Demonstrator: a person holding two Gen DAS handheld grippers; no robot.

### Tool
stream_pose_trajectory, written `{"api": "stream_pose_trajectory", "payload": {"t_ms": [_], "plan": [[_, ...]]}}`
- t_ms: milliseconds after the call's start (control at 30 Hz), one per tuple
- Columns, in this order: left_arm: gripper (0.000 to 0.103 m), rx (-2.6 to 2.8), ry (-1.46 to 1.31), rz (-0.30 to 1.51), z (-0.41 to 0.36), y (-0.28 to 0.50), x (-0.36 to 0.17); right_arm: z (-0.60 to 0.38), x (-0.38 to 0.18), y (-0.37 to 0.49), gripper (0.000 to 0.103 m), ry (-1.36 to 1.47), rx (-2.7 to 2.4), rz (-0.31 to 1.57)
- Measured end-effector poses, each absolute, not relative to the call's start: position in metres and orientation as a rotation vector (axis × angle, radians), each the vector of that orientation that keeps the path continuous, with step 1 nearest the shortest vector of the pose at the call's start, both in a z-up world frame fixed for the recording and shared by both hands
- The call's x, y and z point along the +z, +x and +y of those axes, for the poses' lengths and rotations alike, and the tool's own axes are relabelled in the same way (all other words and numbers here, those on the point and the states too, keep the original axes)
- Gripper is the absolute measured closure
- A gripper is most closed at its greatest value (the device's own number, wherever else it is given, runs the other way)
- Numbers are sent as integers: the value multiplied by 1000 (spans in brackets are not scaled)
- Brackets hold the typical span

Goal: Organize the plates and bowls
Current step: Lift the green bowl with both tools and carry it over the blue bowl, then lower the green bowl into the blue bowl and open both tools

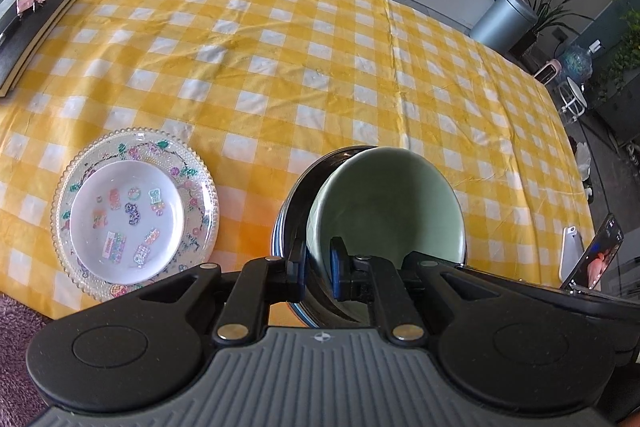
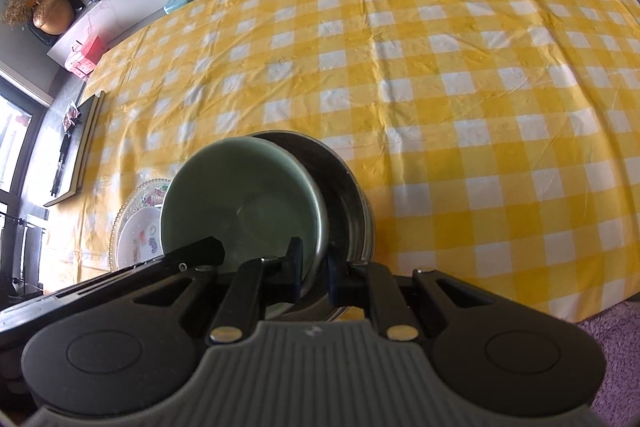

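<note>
Gripping opposite rims of the green bowl [image 1: 384, 211] nested in a dark metal bowl [image 2: 344, 195], left gripper [image 1: 319, 269] and right gripper [image 2: 314, 269] hold it over the checked tablecloth [image 1: 320, 47], beside the stacked plates [image 1: 134, 211].

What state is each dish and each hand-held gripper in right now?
Green bowl: nested in the dark bowl, tilted, rim clamped on two sides.
Dark bowl: under the green bowl, on the checked tablecloth.
White plate: stacked flat on the glass plate.
Glass plate: flat on the tablecloth, untouched.
Left hand-held gripper: shut on the green bowl's rim.
Right hand-held gripper: shut on the green bowl's rim.
</note>
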State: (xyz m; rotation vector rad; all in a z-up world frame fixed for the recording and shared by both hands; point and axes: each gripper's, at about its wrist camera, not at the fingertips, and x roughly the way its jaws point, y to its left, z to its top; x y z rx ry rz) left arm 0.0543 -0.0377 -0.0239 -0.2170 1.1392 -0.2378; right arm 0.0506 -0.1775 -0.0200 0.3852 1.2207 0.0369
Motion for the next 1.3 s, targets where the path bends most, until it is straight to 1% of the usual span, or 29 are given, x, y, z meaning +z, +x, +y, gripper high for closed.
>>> {"api": "stream_pose_trajectory", "payload": {"t_ms": [333, 433, 667, 800, 833, 967, 1000, 1033, 1100, 1133, 1167, 1233, 1267, 1300], "plan": [[87, -271, -113, 1152, -48, 58, -24, -170, -20, 56, 92, 275, 44, 1219], [86, -282, -70, 1163, -52, 59, -24, -173, -19, 57, 91, 280, 40, 1226], [83, -299, 6, 1149, -57, 60, -21, -177, -18, 58, 90, 314, 42, 1231], [83, -303, -2, 1145, -54, 63, -19, -176, -16, 58, 80, 330, 62, 1234], [83, -301, 4, 1140, -54, 63, -18, -175, -13, 57, 76, 317, 60, 1226], [81, -304, 31, 1098, -53, 61, -10, -174, 2, 55, 67, 276, 58, 1159], [78, -304, 29, 1086, -53, 61, -7, -175, 5, 55, 65, 276, 59, 1149], [70, -300, 24, 1072, -51, 60, -4, -176, 7, 55, 65, 278, 56, 1143], [60, -289, 31, 1032, -49, 57, 3, -177, 8, 55, 64, 281, 45, 1132], [57, -288, 35, 1014, -48, 55, 5, -178, 8, 55, 63, 284, 41, 1127], [55, -283, 36, 1001, -46, 54, 6, -179, 7, 54, 62, 288, 39, 1124], [51, -271, 29, 980, -41, 52, 9, -178, 7, 51, 54, 293, 39, 1113], [50, -268, 18, 971, -38, 51, 9, -178, 6, 49, 51, 290, 38, 1102], [45, -264, 6, 962, -34, 50, 9, -177, 6, 47, 47, 283, 37, 1088]]}}
